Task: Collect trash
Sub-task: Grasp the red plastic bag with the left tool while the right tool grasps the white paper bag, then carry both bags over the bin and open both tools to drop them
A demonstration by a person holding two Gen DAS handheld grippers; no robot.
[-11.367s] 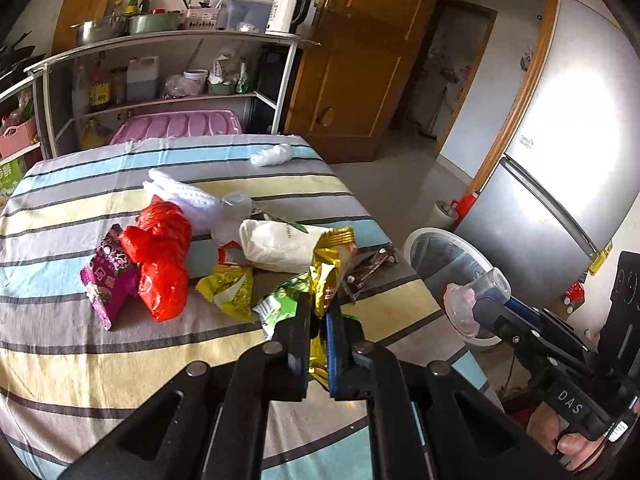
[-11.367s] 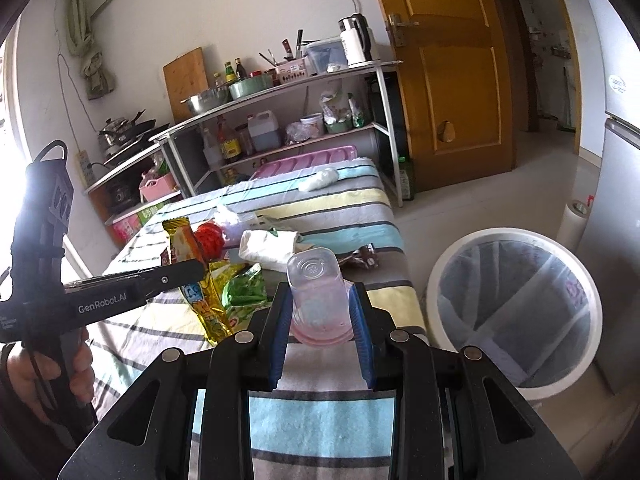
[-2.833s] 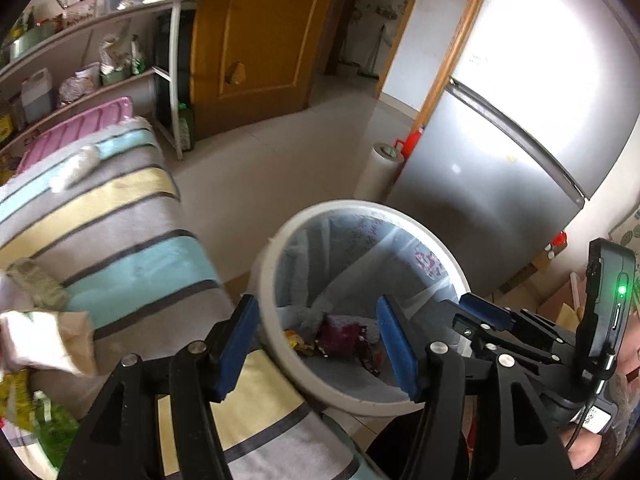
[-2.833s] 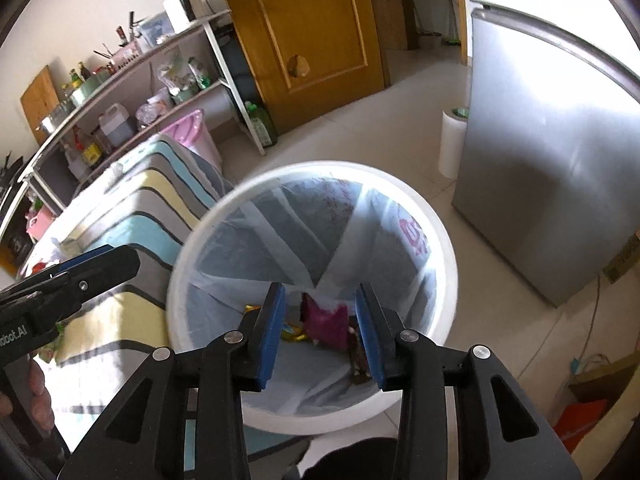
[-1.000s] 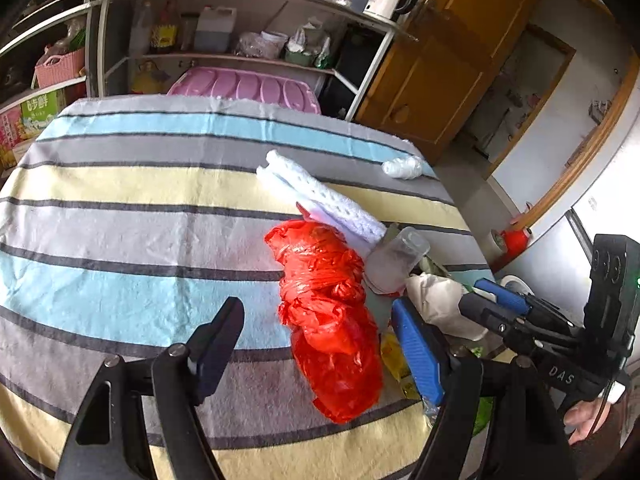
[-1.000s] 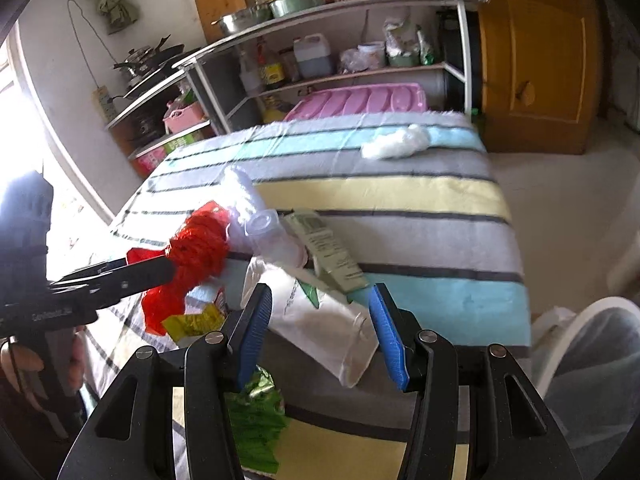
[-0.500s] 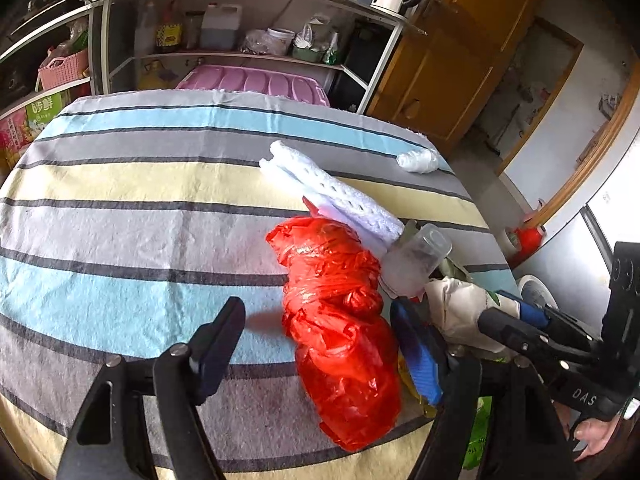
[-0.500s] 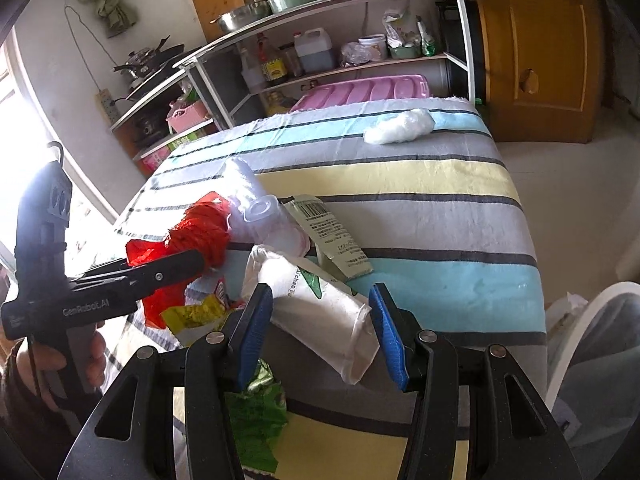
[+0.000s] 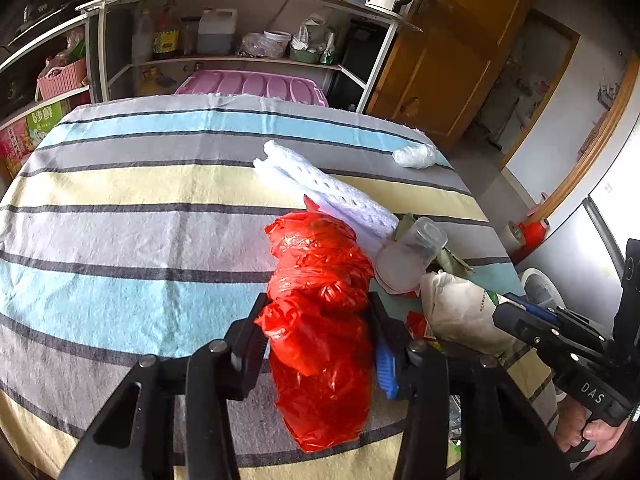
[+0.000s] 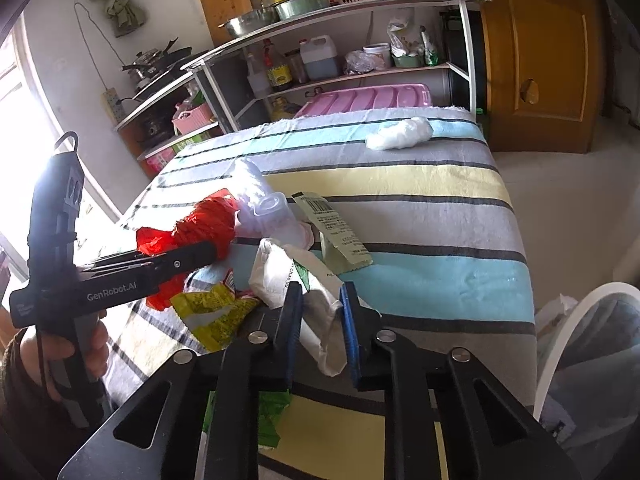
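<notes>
Striped in grey, blue and yellow, the cloth-covered table [image 9: 120,240] stands before metal kitchen shelves [image 10: 360,4] loaded with bottles and pots, with a brown wooden door [image 10: 540,48] to the right. Litter lies in a heap near the table's right edge. The left gripper [image 9: 318,340] has just been closing, and its black pads now press both sides of the crumpled red plastic bag [image 9: 320,300], which rests on the cloth. The right gripper [image 10: 320,324] has likewise just been closing; its blue-edged pads pinch the lower end of the white paper pouch with green print [image 10: 304,280]. Between these two pieces lies a clear plastic cup [image 9: 412,256] on its side, touching a white perforated foam sheet [image 9: 328,192]. A yellow snack wrapper [image 10: 212,312] sits just beside the pouch, and a pale green packet with a barcode [image 10: 336,232] lies behind it. A wad of white plastic film [image 10: 400,132] lies well apart near the far edge. A white round bin lined with a clear bag [image 10: 580,344] stands on the floor at the table's right.
</notes>
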